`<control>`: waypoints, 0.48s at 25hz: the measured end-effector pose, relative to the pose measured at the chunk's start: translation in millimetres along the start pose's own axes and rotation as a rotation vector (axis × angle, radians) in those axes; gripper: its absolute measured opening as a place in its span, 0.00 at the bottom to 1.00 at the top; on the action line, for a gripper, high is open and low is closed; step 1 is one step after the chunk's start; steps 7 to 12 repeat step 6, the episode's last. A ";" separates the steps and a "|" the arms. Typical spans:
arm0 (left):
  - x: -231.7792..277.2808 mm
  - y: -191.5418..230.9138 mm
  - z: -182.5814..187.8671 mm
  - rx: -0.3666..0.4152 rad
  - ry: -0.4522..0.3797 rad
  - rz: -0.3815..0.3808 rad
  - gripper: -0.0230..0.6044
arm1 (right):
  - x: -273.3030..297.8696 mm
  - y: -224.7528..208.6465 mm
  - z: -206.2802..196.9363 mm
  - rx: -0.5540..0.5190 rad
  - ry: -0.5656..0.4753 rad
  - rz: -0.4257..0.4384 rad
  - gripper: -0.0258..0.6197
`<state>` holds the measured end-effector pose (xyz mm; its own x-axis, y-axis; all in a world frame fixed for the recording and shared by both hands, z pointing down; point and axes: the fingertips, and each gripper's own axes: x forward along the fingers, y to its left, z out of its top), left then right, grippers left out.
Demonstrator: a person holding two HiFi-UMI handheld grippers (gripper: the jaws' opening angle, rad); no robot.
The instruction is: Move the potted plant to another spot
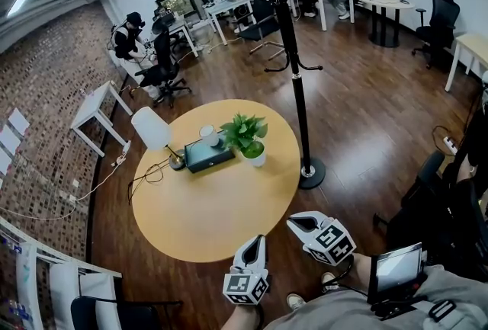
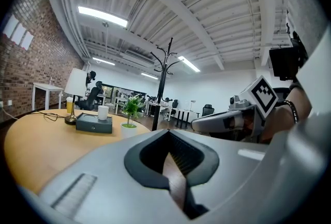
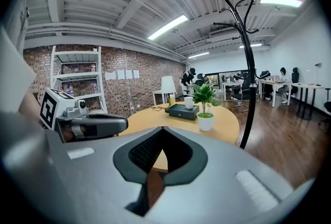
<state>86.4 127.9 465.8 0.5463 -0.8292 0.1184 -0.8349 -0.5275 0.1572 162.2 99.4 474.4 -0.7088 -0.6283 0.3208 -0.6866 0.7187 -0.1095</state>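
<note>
The potted plant (image 1: 248,139), green leaves in a small white pot, stands on the far right part of the round wooden table (image 1: 213,214). It also shows in the left gripper view as the plant (image 2: 130,109) and in the right gripper view as the plant (image 3: 205,99). Both grippers hover off the table's near edge, well short of the plant. My left gripper (image 1: 259,240) (image 2: 168,135) is shut with nothing in it. My right gripper (image 1: 294,222) (image 3: 162,132) is beside it, also shut and empty.
A dark box (image 1: 207,154), a white cup (image 1: 207,132) and a white-shaded lamp (image 1: 152,129) with its cable stand left of the plant. A black coat rack (image 1: 293,69) rises just right of the table. Desks, office chairs and seated people fill the far room.
</note>
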 end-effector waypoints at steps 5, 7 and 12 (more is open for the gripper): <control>-3.0 -2.7 -2.4 0.014 0.008 -0.015 0.04 | -0.5 3.3 -1.5 0.005 0.005 -0.002 0.05; -3.9 -3.4 -2.9 0.016 0.009 -0.019 0.04 | -0.7 4.3 -2.1 0.006 0.005 -0.004 0.05; -3.9 -3.4 -2.9 0.016 0.009 -0.019 0.04 | -0.7 4.3 -2.1 0.006 0.005 -0.004 0.05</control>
